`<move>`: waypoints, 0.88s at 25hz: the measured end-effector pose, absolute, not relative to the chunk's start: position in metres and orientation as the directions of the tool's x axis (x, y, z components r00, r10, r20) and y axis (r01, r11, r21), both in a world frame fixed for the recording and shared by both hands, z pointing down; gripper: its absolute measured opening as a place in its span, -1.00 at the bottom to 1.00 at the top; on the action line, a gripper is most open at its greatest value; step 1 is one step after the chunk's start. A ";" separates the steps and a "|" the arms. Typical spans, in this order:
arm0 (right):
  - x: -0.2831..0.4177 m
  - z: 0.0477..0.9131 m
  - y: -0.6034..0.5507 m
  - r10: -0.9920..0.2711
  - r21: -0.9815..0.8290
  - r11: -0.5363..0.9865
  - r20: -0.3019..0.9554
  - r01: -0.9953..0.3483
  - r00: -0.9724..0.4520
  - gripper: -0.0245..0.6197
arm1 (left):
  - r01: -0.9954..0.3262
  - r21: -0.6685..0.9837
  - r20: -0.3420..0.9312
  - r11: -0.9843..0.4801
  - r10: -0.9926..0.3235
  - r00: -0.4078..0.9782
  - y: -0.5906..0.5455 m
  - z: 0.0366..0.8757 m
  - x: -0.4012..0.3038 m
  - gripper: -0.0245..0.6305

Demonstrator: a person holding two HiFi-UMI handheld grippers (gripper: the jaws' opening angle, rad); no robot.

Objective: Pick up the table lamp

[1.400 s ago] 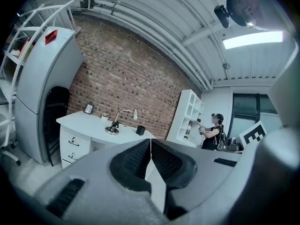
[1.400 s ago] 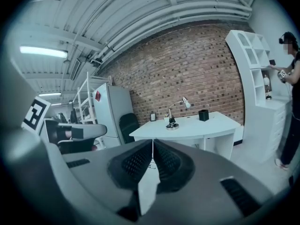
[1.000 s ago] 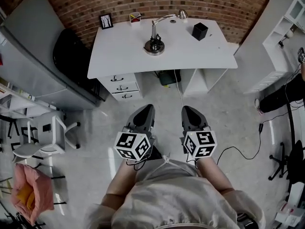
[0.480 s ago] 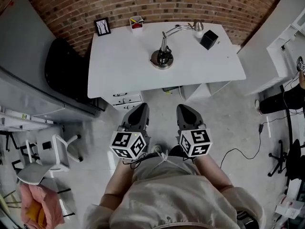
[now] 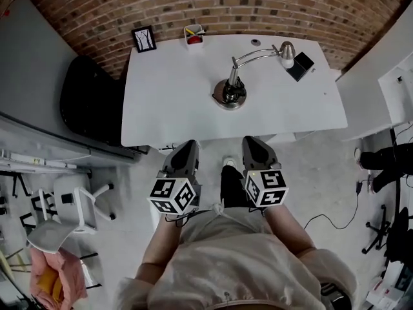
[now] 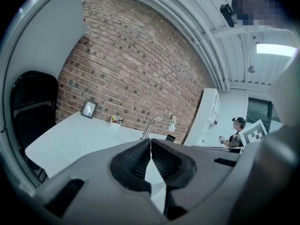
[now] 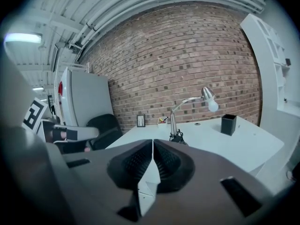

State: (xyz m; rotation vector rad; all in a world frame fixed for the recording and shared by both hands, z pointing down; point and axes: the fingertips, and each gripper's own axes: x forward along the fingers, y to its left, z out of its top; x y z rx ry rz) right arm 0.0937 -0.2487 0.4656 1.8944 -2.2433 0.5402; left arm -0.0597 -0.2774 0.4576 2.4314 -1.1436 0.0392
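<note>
A silver table lamp [image 5: 230,90] stands on the white desk [image 5: 174,102], its round base right of centre, its bent arm reaching right to a bell-shaped shade [image 5: 286,53]. The lamp [image 6: 154,124] shows far off in the left gripper view, and the lamp [image 7: 176,121] rises beyond the jaws in the right gripper view. My left gripper [image 5: 188,152] and right gripper [image 5: 253,144] hover side by side just short of the desk's near edge, both shut and empty. In each gripper view the left gripper [image 6: 150,142] and right gripper [image 7: 153,142] show pads pressed together.
On the desk stand a black box [image 5: 300,66] at the right, a pen cup [image 5: 194,35] and a small picture frame [image 5: 144,39] at the back. A black chair [image 5: 90,102] sits left of the desk, a white chair [image 5: 61,208] on the floor. A brick wall [image 5: 213,5] lies behind.
Both grippers have moved forward across the floor toward the desk, which now lies close in front of them. The jaws have stayed shut.
</note>
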 end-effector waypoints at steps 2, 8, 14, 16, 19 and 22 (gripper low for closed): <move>0.105 0.465 -0.278 -0.919 -0.176 0.150 0.337 -0.973 -0.202 -0.84 | -0.744 0.360 0.226 -0.563 -0.721 0.655 -0.300 0.459 -0.047 -0.86; 0.137 0.465 -0.360 -0.896 -0.169 0.219 0.355 -0.961 -0.267 -0.84 | -0.774 0.307 0.262 -0.554 -0.732 0.628 -0.376 0.459 -0.003 -0.86; 0.161 0.479 -0.420 -0.862 -0.137 0.294 0.390 -0.946 -0.325 -0.84 | -0.775 0.319 0.287 -0.546 -0.723 0.628 -0.431 0.470 0.037 -0.86; 0.163 0.484 -0.435 -0.855 -0.108 0.324 0.392 -0.940 -0.340 -0.84 | -0.772 0.331 0.296 -0.542 -0.718 0.631 -0.442 0.477 0.046 -0.86; 0.158 0.488 -0.452 -0.845 -0.084 0.369 0.386 -0.926 -0.371 -0.83 | -0.772 0.353 0.323 -0.529 -0.705 0.631 -0.450 0.488 0.051 -0.86; 0.146 0.490 -0.467 -0.838 -0.090 0.393 0.376 -0.915 -0.396 -0.49 | -0.785 0.360 0.355 -0.504 -0.704 0.615 -0.458 0.498 0.043 -0.86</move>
